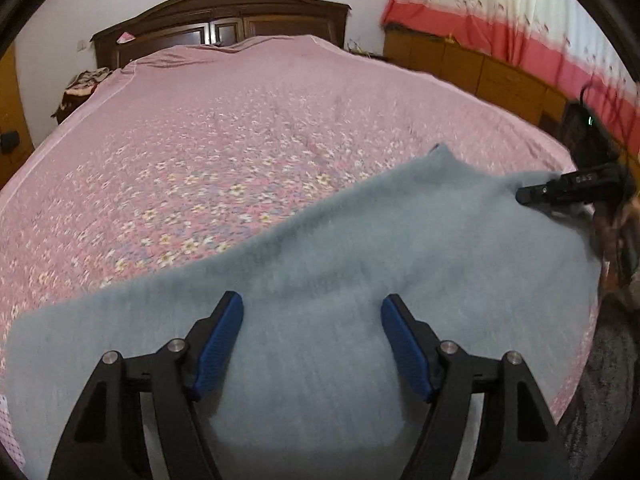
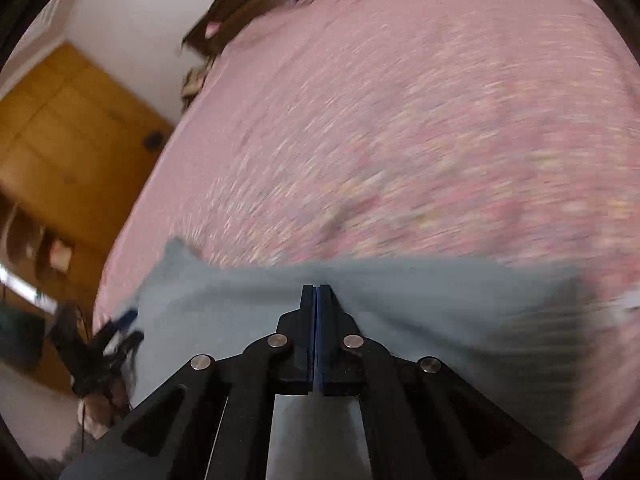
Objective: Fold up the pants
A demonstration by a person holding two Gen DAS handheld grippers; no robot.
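My left gripper (image 1: 312, 344) jaws apart over grey pants (image 1: 360, 280) spread on bed (image 1: 200, 120); my right gripper (image 2: 316, 300) jaws together, apparently pinching cloth. Folding barely begun, most left.

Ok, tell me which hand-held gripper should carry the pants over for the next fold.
Right, probably. The right hand-held gripper looks already shut on the grey pants, apparently at their edge. The left hand-held gripper is open above the cloth, holding nothing.
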